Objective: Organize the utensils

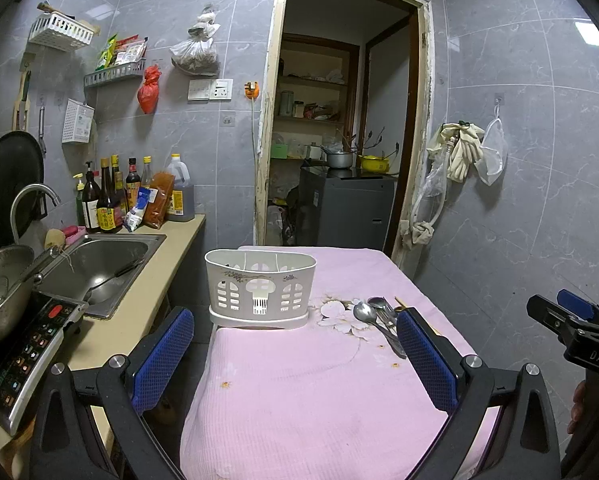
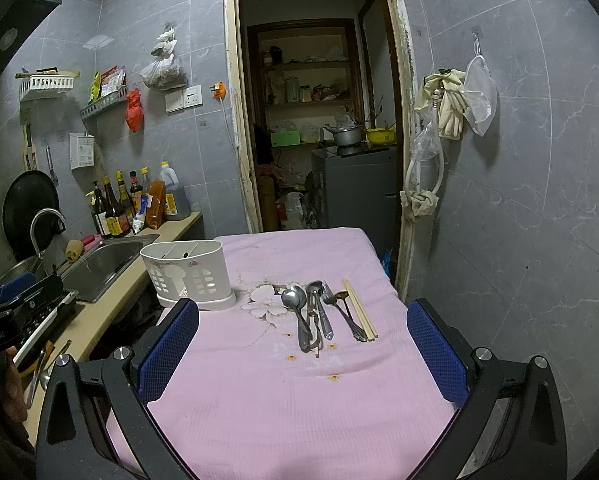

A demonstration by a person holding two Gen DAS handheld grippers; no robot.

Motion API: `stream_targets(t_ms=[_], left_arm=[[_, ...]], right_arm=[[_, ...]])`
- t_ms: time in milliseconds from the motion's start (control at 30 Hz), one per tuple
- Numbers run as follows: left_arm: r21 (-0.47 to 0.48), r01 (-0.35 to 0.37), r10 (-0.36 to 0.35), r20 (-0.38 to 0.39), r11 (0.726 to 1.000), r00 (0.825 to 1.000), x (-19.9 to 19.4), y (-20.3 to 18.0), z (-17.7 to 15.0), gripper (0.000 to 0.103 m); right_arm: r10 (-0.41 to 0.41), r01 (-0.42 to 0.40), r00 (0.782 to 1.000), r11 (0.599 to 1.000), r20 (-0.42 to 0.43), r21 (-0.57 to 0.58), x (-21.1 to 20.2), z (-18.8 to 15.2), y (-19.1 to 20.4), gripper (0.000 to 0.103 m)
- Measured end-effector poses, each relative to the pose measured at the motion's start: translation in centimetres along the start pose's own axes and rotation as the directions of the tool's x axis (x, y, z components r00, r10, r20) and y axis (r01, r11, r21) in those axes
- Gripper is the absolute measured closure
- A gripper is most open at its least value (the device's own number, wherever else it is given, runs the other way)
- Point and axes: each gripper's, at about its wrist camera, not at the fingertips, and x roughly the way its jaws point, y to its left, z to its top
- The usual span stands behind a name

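A white utensil holder point(image 1: 260, 291) with compartments stands upright on the pink cloth point(image 1: 307, 392); it also shows in the right wrist view point(image 2: 191, 276). Spoons point(image 2: 295, 300), forks point(image 2: 329, 300) and a pair of chopsticks point(image 2: 359, 310) lie side by side on the cloth to the holder's right; part of the pile shows in the left wrist view point(image 1: 373, 316). My left gripper point(image 1: 295, 332) is open and empty, short of the holder. My right gripper point(image 2: 303, 330) is open and empty, short of the utensils.
A counter point(image 1: 147, 296) with a steel sink point(image 1: 99, 268), a faucet, sauce bottles point(image 1: 115, 196) and an induction cooker point(image 1: 27, 352) with a pot runs along the left. An open doorway point(image 1: 339, 120) lies behind the table. A tiled wall point(image 2: 519, 200) with hanging bags is at the right.
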Motion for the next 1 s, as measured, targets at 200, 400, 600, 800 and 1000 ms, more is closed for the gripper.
stream_targets(t_ms=[200,400,600,800,1000], left_arm=[[-0.001,-0.001,0.001,0.0,1.0,1.0,-0.01,0.0,0.0,0.001],[0.0,0.001,-0.001,0.001,1.0,1.0,-0.01,-0.01,0.0,0.001],[-0.001,0.001,-0.001,0.0,1.0,1.0,-0.01,-0.01,0.0,0.001],[-0.001,0.001,-0.001,0.001,1.0,1.0,-0.01,-0.01,0.0,0.001],[-0.001,0.001,-0.001,0.001,1.0,1.0,0.0,-0.01,0.0,0.001]], right_arm=[[0.0,0.0,1.0,1.0,-0.001,-0.001,0.0,-0.01,0.07,0.001],[-0.001,0.001,1.0,1.0,0.001,-0.002,-0.01,-0.02,0.15,0.001],[-0.002,0.002,1.0,1.0,0.001,-0.002,-0.04,0.0,0.2,0.001],[-0.002,0.002,1.0,1.0,0.001,-0.002,-0.03,0.01,0.31,0.001],[-0.002,0.002,1.0,1.0,0.0,-0.003,0.01,0.02,0.41,0.001]])
